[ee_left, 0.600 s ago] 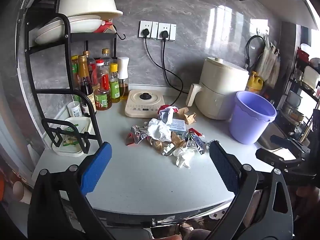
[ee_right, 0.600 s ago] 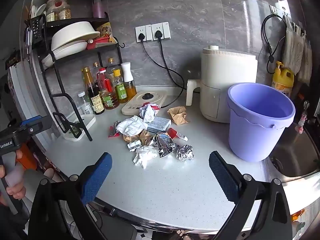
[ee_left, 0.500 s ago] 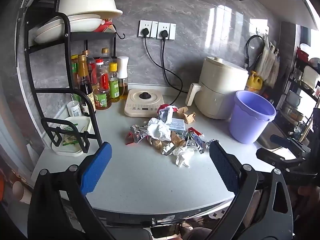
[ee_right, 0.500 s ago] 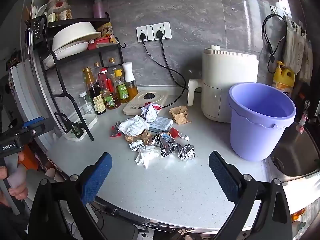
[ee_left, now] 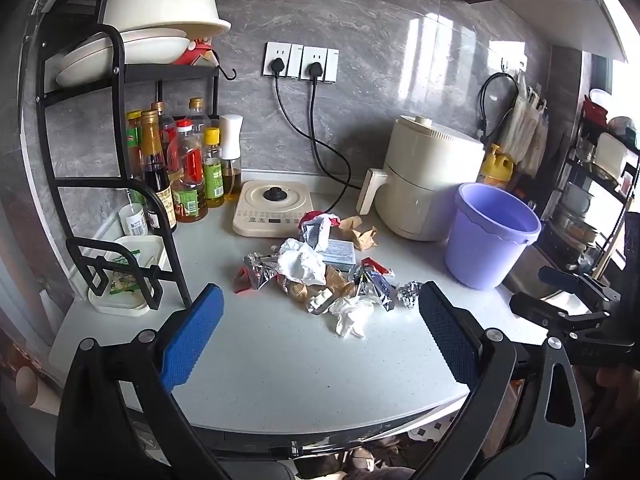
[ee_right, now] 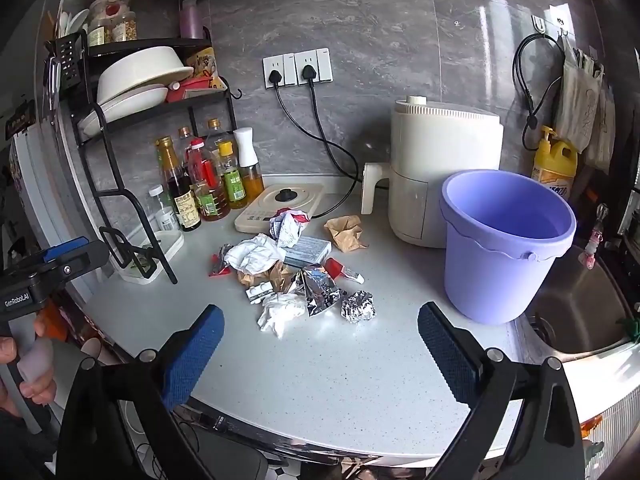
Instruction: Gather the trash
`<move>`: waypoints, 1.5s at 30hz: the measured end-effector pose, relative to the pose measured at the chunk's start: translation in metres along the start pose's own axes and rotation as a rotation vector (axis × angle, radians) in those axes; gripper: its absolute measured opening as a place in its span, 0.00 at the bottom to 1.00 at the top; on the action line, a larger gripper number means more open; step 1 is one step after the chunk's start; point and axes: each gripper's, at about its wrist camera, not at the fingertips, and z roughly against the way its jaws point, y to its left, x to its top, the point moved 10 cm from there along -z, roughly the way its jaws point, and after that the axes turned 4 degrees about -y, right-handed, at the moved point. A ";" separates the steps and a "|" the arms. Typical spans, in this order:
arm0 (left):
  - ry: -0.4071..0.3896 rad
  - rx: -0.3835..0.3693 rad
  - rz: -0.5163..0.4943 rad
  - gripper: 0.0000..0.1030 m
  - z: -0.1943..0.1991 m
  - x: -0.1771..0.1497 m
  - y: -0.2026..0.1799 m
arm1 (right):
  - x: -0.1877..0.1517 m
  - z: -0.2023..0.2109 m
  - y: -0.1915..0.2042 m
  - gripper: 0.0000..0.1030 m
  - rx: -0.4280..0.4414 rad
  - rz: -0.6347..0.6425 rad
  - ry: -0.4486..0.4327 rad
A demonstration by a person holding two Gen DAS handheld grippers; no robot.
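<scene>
Both my claws hang spread wide and hold nothing: my left claw (ee_left: 318, 340) and my right claw (ee_right: 320, 354) sit above the near edge of the pale speckled worktop (ee_right: 340, 380). The heap of crumpled paper, foil and wrappers (ee_right: 292, 272) lies mid-worktop, ahead of both. The upright lilac plastic bucket (ee_right: 504, 240) stands right of it, beside the cream air fryer (ee_right: 440, 168).

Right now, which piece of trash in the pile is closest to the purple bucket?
The crumpled silver foil ball. It sits alone at the pile's right edge, on the side of the purple bucket, while the white tissues and brown paper lie further left.
</scene>
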 end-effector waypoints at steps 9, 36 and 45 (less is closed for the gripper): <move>-0.002 0.003 -0.018 0.94 -0.001 0.000 -0.009 | -0.003 0.001 -0.002 0.92 0.014 -0.018 0.011; -0.016 -0.022 -0.011 0.94 0.011 0.001 -0.017 | 0.002 0.014 -0.002 0.92 -0.010 0.006 -0.019; -0.023 -0.017 -0.025 0.94 0.014 0.002 -0.017 | 0.004 0.017 -0.002 0.92 -0.005 -0.010 -0.022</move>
